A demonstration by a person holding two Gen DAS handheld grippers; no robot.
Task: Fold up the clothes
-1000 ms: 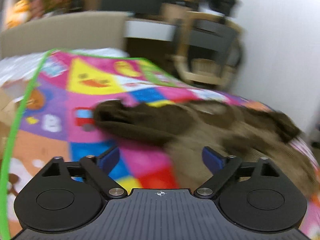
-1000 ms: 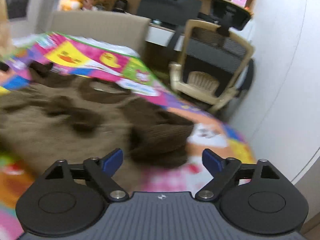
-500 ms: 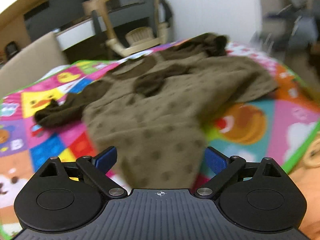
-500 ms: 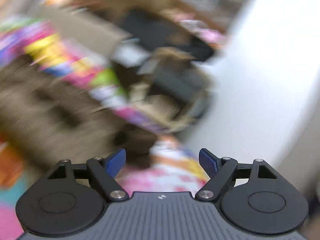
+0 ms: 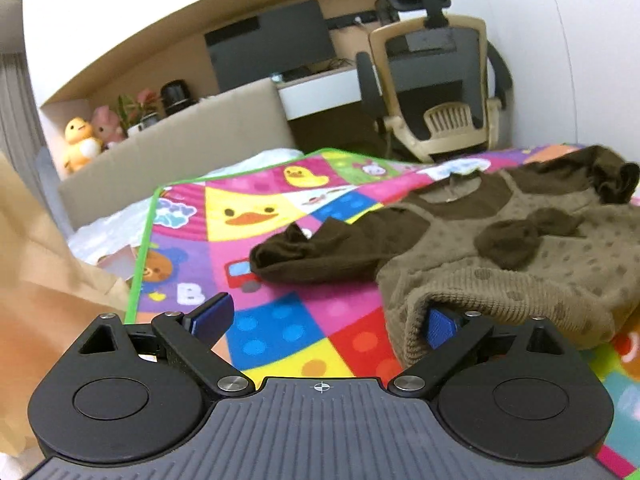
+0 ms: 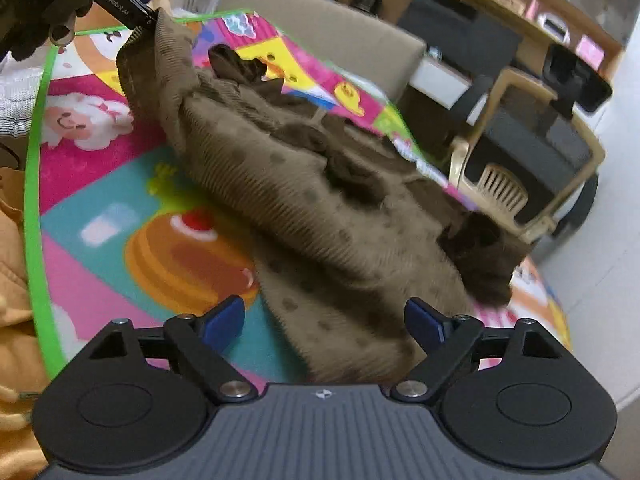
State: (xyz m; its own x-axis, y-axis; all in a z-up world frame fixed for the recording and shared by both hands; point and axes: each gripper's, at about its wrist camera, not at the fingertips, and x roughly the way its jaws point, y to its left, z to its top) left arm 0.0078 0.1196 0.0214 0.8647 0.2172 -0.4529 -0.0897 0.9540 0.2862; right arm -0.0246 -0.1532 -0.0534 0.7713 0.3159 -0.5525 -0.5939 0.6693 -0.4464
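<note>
A brown dotted sweater (image 5: 520,264) with dark sleeves lies spread on a colourful play mat (image 5: 248,216). My left gripper (image 5: 324,320) is open at the near hem corner, and the ribbed hem drapes over its right finger (image 5: 440,326). One dark sleeve (image 5: 304,260) stretches left across the mat. In the right wrist view the sweater (image 6: 300,208) runs diagonally, and its far corner is lifted at the left gripper (image 6: 136,4). My right gripper (image 6: 324,316) is open, low over the mat (image 6: 100,184), with the near hem edge between its fingers.
A beige office chair (image 5: 436,88) and a desk with a dark monitor (image 5: 272,44) stand behind the mat. A padded beige panel (image 5: 180,148) borders the far side. Orange-brown fabric (image 6: 12,280) lies off the mat's green edge at the left. A white wall is on the right.
Both grippers swung down from the sleeves to the sweater's hem. The left one now has a finger under the hem corner and lifts it. The right one sits at the other hem end.
</note>
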